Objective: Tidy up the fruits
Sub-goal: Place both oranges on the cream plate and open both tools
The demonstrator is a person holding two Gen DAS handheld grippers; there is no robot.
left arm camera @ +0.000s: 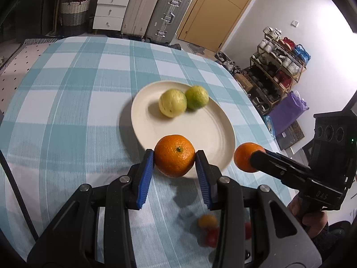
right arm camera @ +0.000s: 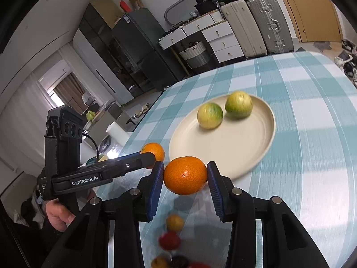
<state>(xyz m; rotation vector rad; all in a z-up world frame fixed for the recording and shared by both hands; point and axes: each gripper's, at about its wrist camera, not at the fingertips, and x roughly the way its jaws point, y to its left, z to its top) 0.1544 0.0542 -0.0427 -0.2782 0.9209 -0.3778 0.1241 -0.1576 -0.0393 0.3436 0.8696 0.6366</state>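
Observation:
My left gripper [left arm camera: 175, 158] is shut on an orange mandarin [left arm camera: 174, 158], held above the table at the near rim of a cream plate [left arm camera: 200, 129]. My right gripper [right arm camera: 185, 175] is shut on a second mandarin [right arm camera: 185, 175], held in the air near the plate's [right arm camera: 234, 147] near edge. Each view shows the other gripper with its mandarin: the right one [left arm camera: 247, 160] to the right, the left one [right arm camera: 154, 151] to the left. Two yellow-green citrus fruits [left arm camera: 173, 103] [left arm camera: 196, 97] lie on the plate's far part, also in the right wrist view [right arm camera: 210, 115] [right arm camera: 238, 104].
The table has a blue-and-white checked cloth [left arm camera: 78, 102]. Several small fruits, a yellow-orange one [right arm camera: 175, 222] and a red one [right arm camera: 169, 240] among them, lie on the cloth below the grippers. The table's right edge [left arm camera: 256, 102] drops to a shoe rack [left arm camera: 276, 71]. Suitcases stand behind.

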